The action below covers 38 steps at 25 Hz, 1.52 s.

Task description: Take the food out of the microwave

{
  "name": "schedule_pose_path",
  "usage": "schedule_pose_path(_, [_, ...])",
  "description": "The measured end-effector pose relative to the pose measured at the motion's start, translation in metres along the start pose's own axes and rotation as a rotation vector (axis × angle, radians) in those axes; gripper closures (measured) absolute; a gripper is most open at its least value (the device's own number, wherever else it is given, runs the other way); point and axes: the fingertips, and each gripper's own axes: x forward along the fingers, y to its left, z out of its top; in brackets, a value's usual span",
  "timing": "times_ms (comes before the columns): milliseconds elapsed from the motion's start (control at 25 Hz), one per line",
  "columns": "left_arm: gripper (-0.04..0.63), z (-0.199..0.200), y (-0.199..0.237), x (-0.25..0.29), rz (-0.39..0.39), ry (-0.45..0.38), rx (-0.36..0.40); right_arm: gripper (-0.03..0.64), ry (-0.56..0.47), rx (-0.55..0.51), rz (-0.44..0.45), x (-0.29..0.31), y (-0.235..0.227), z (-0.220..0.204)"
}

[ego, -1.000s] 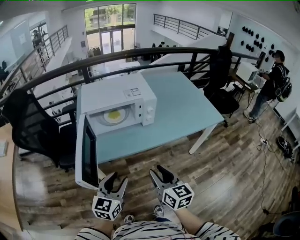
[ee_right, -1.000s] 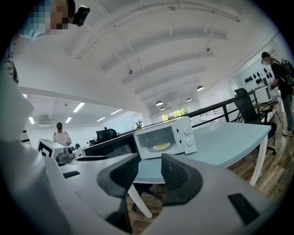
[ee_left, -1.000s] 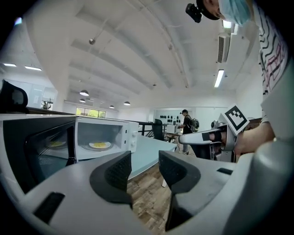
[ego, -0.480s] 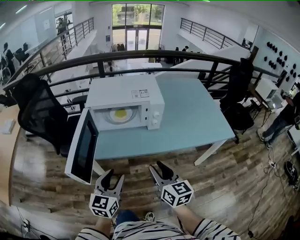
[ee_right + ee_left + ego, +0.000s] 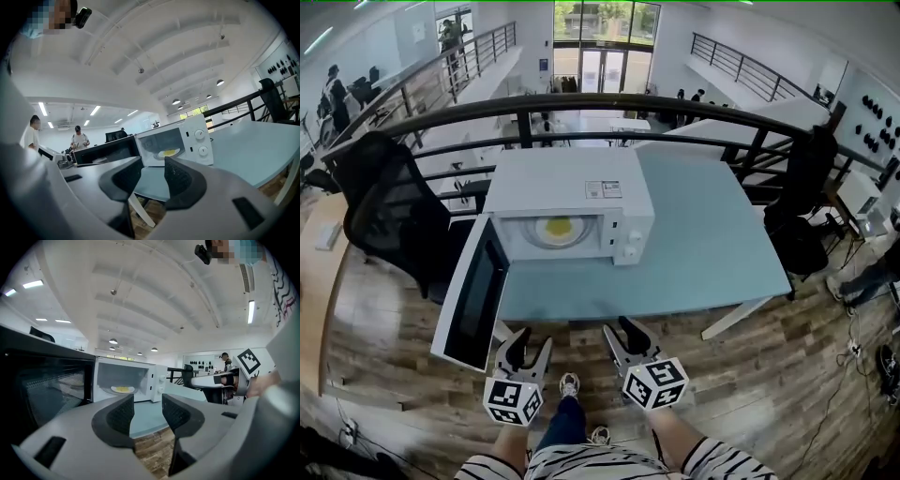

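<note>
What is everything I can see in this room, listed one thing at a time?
microwave: one, white, on the table, its door open
plate: one, white, inside the microwave
food: one portion, yellow, on the plate
table: one, pale blue, by the railing
chairs: two, black, one at each end of the table
railing: one, black, behind the table
floor: wood planks
left gripper: grey, open, empty, before the table
right gripper: grey, open, empty, beside it

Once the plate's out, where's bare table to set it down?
Widest bare patch: table right of the microwave, out to the right edge. Narrower bare strip in front of its opening. Left is crowded: open door hangs past the table, black chair beside it.
</note>
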Motion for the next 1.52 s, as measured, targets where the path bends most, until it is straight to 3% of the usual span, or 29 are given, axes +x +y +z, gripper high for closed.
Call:
schedule_pose_path(440, [0.430, -0.026, 0.046, 0.075, -0.004, 0.042, -0.065, 0.469, 0.011, 0.027, -0.040, 0.082, -0.040, -0.010])
schedule_pose_path(1040, [0.430, -0.024, 0.111, 0.165, 0.055, -0.008, -0.138, 0.469, 0.032, 0.049, -0.073, 0.180, -0.073, -0.025])
schedule_pose_path(1520, [0.430, -0.030, 0.144, 0.224, 0.049, 0.008, -0.184, 0.468, 0.046, 0.100, -0.121, 0.241, -0.100, -0.030])
